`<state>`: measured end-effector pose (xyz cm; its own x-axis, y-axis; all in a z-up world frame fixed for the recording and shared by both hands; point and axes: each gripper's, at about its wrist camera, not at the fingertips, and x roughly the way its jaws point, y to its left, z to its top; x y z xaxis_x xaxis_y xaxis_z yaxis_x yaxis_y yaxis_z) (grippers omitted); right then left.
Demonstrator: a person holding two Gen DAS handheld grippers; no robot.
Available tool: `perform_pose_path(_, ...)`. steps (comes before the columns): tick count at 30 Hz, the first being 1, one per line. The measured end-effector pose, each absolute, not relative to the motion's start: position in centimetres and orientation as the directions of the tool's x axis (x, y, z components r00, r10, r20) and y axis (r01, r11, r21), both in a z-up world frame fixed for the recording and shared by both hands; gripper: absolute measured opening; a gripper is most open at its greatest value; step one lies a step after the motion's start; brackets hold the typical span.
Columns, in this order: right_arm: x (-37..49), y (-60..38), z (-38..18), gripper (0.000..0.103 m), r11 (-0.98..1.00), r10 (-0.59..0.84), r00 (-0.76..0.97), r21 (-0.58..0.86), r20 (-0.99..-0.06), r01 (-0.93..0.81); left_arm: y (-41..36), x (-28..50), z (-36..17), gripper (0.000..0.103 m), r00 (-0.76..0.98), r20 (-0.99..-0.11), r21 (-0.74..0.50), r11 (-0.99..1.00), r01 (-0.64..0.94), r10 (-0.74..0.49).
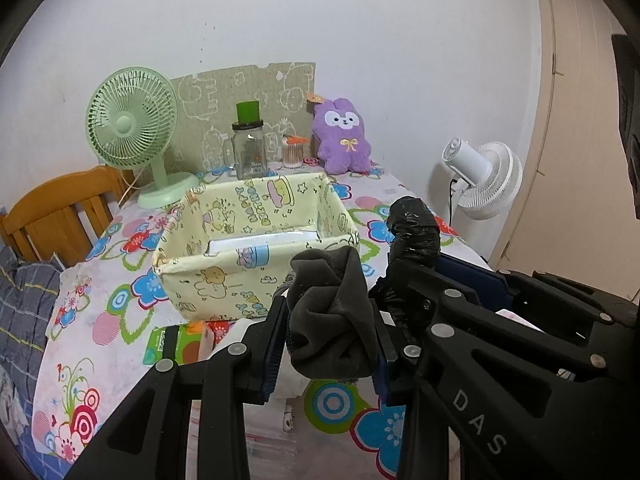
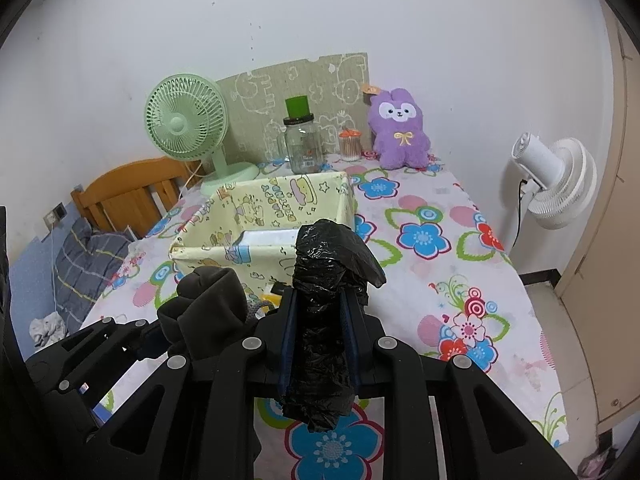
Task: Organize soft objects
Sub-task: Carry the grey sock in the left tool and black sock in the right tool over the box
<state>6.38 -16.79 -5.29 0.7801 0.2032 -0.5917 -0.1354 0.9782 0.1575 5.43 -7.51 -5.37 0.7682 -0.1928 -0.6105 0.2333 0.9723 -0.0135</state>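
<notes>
My left gripper is shut on a bunched dark grey sock, held above the flowered tablecloth in front of the yellow fabric basket. My right gripper is shut on a roll of black plastic bags, whose top sticks up past the fingertips. The two grippers hang side by side, the roll of black plastic bags to the right of the sock. The yellow fabric basket stands open just beyond both, with only a pale sheet showing on its floor. A purple plush bunny leans against the wall behind it.
A green desk fan, a glass jar with a green cap and a cotton-swab pot stand along the back edge. A white floor fan is right of the table, a wooden chair left. A green packet lies under my left gripper.
</notes>
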Motion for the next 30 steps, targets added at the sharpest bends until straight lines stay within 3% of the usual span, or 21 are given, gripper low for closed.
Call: perform_pose_path(30,9.8,-14.2,-2.2,0.025,0.98,0.197,0.809,0.126,-0.554,-0.153,-5.1,8.9,-2.7,0.037,0.809,-0.57,0.0,0.984,0.176,-0.144)
